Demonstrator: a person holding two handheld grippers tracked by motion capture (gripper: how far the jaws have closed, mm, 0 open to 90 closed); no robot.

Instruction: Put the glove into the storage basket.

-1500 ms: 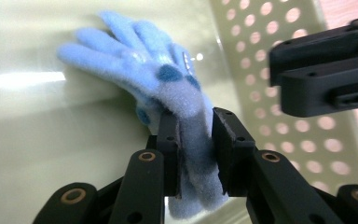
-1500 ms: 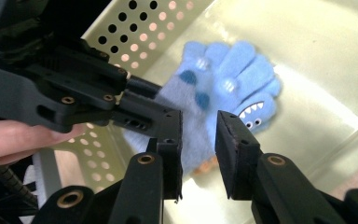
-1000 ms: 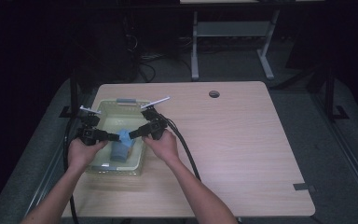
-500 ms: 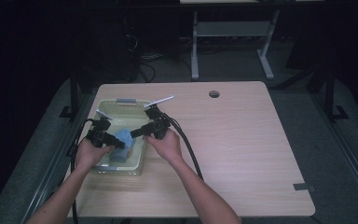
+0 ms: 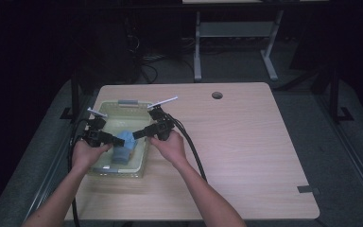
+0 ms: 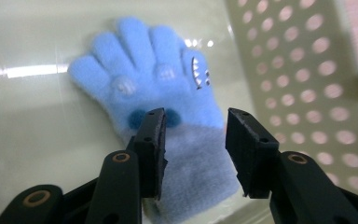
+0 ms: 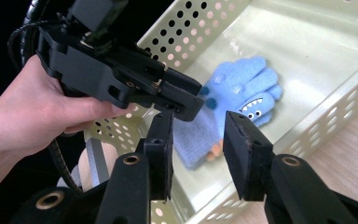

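A light blue knitted glove [image 6: 158,88] with a small monster face lies flat on the floor of a pale green perforated basket [image 6: 298,70]. My left gripper [image 6: 193,140] hovers open just above the glove's grey-blue cuff, one jaw on each side. In the right gripper view my right gripper [image 7: 196,144] is open too, above the basket's near wall [image 7: 335,107], facing the left gripper [image 7: 177,100] and the glove [image 7: 242,93]. From the high view both grippers, left [image 5: 112,138] and right [image 5: 138,134], point inward over the glove [image 5: 124,147].
The basket [image 5: 118,174] stands at the left side of a light wooden table [image 5: 246,151]. A round cable hole [image 5: 217,95] sits near the far edge and a dark strip of tape [image 5: 307,190] near the right front corner. Black cables trail from both grippers.
The glove, earlier bunched up between the two grippers, now lies spread on the basket floor. Both grippers have stayed over the basket with only small shifts.
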